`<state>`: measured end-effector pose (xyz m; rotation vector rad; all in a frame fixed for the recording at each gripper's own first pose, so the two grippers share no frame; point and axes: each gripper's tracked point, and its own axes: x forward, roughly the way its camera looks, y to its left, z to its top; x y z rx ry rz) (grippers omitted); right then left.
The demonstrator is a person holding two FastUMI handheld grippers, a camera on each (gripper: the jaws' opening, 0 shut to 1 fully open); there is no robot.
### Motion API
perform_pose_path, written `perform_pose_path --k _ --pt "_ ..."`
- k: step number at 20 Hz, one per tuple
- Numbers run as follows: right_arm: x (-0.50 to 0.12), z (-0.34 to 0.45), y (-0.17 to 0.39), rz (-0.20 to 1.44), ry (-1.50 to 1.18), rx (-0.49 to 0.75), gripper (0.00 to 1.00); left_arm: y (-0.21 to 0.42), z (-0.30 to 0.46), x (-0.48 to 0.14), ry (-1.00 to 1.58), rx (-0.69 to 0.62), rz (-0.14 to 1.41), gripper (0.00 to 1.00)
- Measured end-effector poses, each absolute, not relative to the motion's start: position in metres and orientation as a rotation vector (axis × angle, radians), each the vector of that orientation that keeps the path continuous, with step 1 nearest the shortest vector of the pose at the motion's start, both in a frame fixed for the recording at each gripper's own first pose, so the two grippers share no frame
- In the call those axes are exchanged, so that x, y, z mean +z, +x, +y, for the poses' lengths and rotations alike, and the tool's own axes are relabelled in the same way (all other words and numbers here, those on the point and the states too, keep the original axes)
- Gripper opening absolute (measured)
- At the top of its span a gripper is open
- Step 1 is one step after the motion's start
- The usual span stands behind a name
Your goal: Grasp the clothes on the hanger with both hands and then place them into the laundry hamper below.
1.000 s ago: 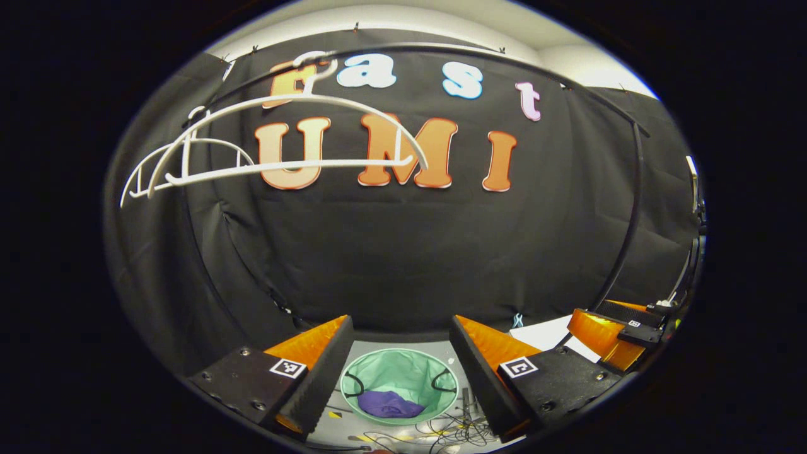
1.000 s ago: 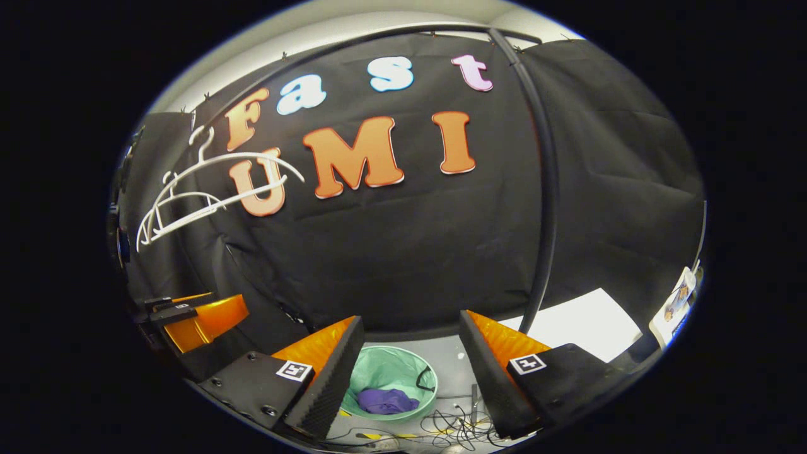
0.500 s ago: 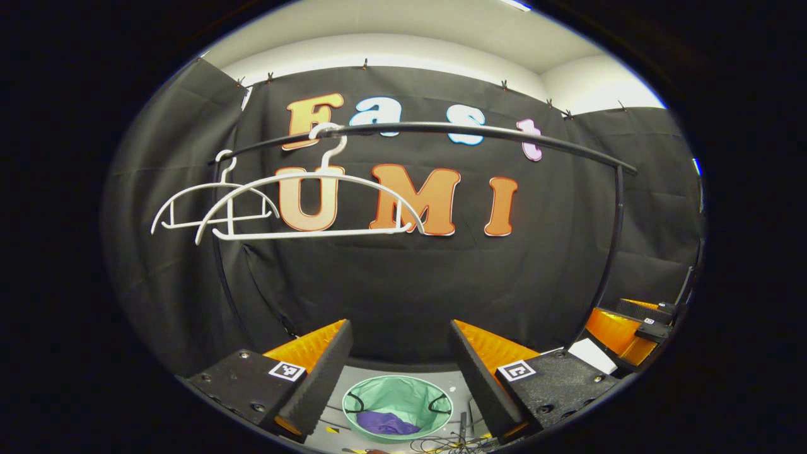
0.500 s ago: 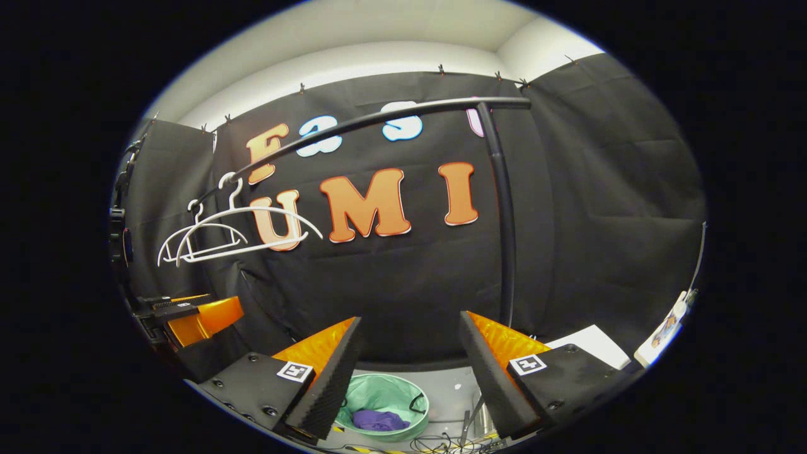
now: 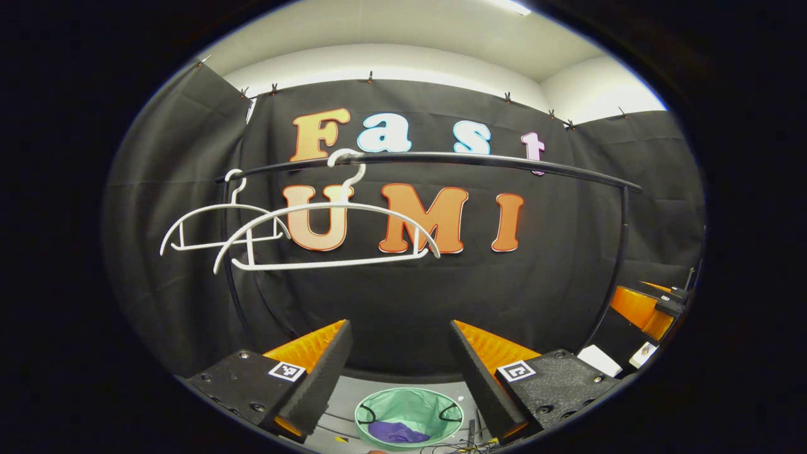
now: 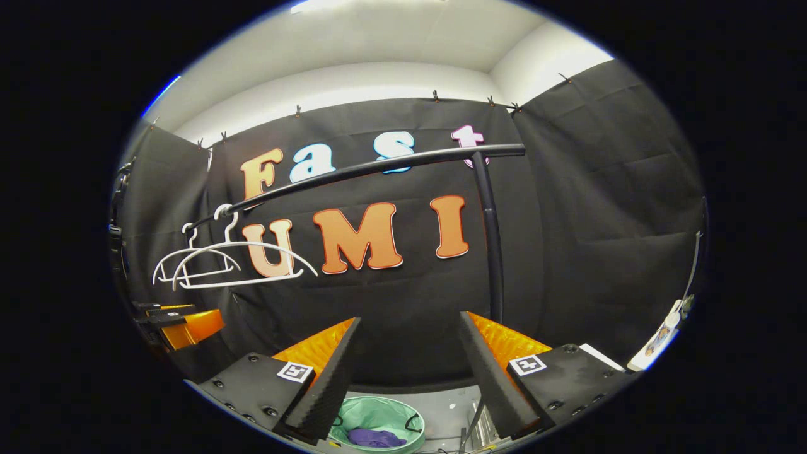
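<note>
Two bare white hangers, one nearer (image 5: 315, 265) and one farther (image 5: 214, 208), hang on the black rail (image 5: 441, 159); nothing is draped on them. Far below on the floor stands the green laundry hamper (image 5: 435, 407) with a purple garment (image 5: 397, 432) lying inside. My left gripper (image 5: 398, 328) is open and holds nothing, high above the hamper. In the right gripper view my right gripper (image 6: 410, 320) is open and holds nothing too, above the hamper (image 6: 391, 413) and garment (image 6: 375, 437). The hangers (image 6: 239, 280) hang at left there.
The rail's upright post (image 6: 492, 252) stands just behind my right gripper. The other gripper shows at the right edge (image 5: 649, 306) of the left gripper view and at the left edge (image 6: 179, 318) of the right gripper view. White sheets (image 5: 599, 359) lie on the floor.
Both views have swung upward: rail and hangers sit lower in view, the hamper has slid toward the bottom edge, and more ceiling shows. Both grippers stay open.
</note>
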<state>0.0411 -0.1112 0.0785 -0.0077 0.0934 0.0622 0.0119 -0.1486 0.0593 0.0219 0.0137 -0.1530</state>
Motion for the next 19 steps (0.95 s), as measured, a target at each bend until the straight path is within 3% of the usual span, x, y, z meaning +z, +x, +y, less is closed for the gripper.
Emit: perform_pose_path --k 9,10,12,13,19 --pt "0.079 -0.073 0.027 0.034 -0.014 0.067 0.89 0.019 -0.118 0.052 0.031 -0.196 0.002 0.95" --pt "0.081 -0.070 0.027 0.026 -0.015 0.067 0.98 0.020 -0.116 0.053 0.030 -0.197 0.000 0.94" --pt "0.083 -0.067 0.029 0.020 -0.014 0.059 0.94 0.022 -0.111 0.056 0.020 -0.194 -0.009 0.94" --pt "0.082 -0.066 0.028 0.022 -0.015 0.057 1.00 0.022 -0.109 0.057 0.015 -0.195 -0.012 0.94" --pt "0.080 -0.059 0.029 0.022 -0.016 0.049 0.98 0.027 -0.102 0.054 0.015 -0.196 -0.009 0.96"
